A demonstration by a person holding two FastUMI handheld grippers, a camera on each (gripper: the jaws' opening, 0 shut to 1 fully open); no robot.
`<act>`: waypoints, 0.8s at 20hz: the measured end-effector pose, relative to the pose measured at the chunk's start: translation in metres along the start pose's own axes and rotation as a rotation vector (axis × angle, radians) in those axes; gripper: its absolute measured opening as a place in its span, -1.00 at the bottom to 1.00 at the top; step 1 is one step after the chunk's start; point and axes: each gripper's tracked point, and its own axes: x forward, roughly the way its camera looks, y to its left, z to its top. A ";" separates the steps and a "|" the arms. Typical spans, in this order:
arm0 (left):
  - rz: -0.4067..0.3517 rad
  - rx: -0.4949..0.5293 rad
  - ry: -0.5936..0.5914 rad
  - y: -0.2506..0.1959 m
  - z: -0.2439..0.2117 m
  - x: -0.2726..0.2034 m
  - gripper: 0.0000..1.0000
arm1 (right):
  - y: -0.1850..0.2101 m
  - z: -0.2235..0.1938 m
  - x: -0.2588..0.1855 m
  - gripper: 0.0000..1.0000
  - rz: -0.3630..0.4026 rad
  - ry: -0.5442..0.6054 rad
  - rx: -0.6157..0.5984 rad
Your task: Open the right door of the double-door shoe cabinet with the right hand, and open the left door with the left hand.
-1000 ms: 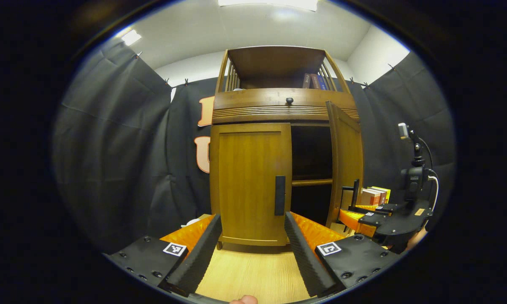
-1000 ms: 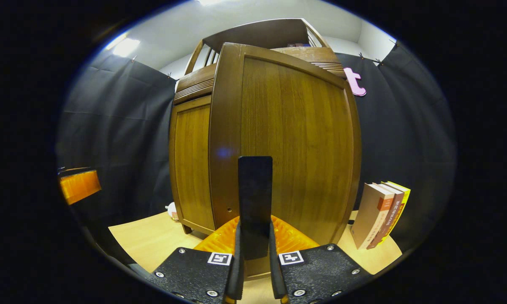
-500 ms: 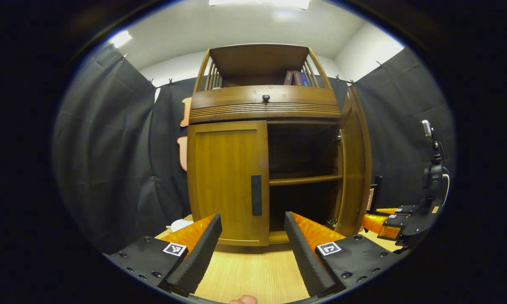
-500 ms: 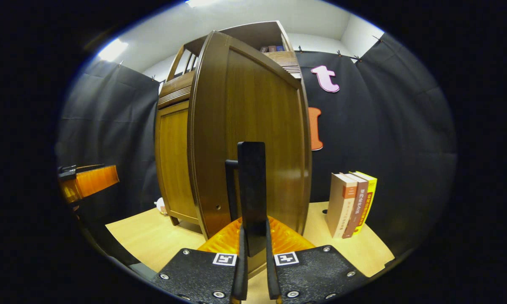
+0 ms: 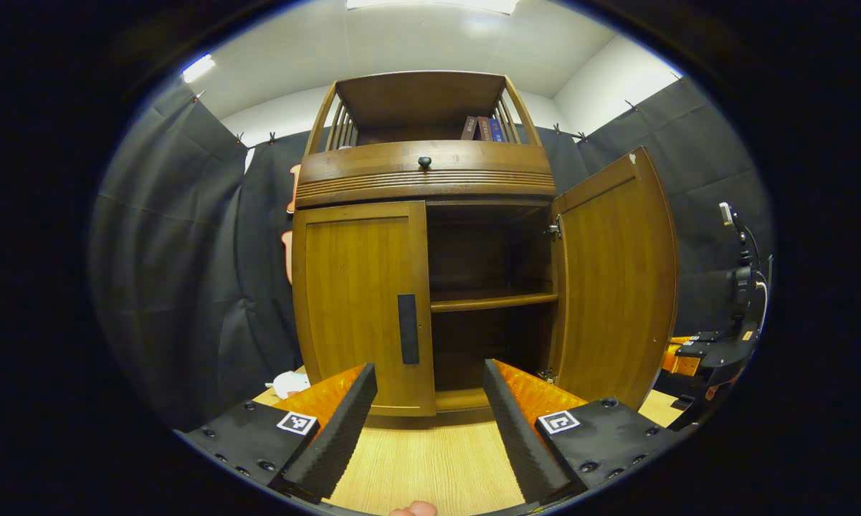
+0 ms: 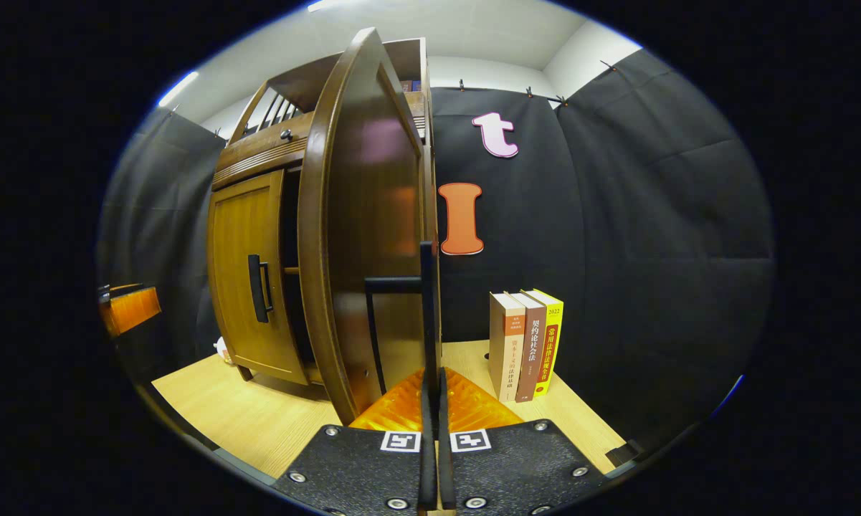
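The wooden shoe cabinet [image 5: 423, 172] stands on the table ahead. Its left door [image 5: 355, 301] is closed, with a black handle [image 5: 407, 328] at its inner edge. My left gripper [image 5: 430, 401] is open, a short way in front of that door and apart from it. The right door [image 5: 616, 279] is swung wide, baring a dark inside with one shelf [image 5: 493, 301]. In the right gripper view the right door [image 6: 362, 229] shows nearly edge-on. My right gripper [image 6: 434, 390] is shut on the right door's black handle [image 6: 428, 315].
Three books [image 6: 527, 344] stand upright on the light wooden table [image 6: 258, 416] just right of the open door. Several more books [image 5: 482, 129] sit on the cabinet's top shelf. A small white object [image 5: 287, 383] lies by the cabinet's left foot.
The right door has swung from partly open to wide open, drawn round by my right gripper on its handle. My left gripper stays open in front of the closed left door.
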 end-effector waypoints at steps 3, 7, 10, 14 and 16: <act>0.008 -0.004 0.007 0.003 -0.003 -0.002 0.87 | -0.005 0.001 0.001 -0.99 0.027 -0.003 -0.005; 0.024 -0.002 0.016 0.009 -0.006 -0.004 0.93 | -0.004 0.001 0.003 -0.99 0.071 -0.006 0.004; 0.038 0.000 0.021 0.016 -0.008 -0.007 0.99 | -0.004 0.001 0.004 -0.98 0.115 -0.004 0.008; 0.053 -0.015 0.027 0.025 -0.012 -0.009 0.87 | 0.002 -0.003 0.005 -0.98 0.165 0.025 0.032; 0.061 -0.028 0.029 0.029 -0.011 -0.010 0.93 | 0.002 -0.004 0.001 -0.94 0.164 0.031 0.031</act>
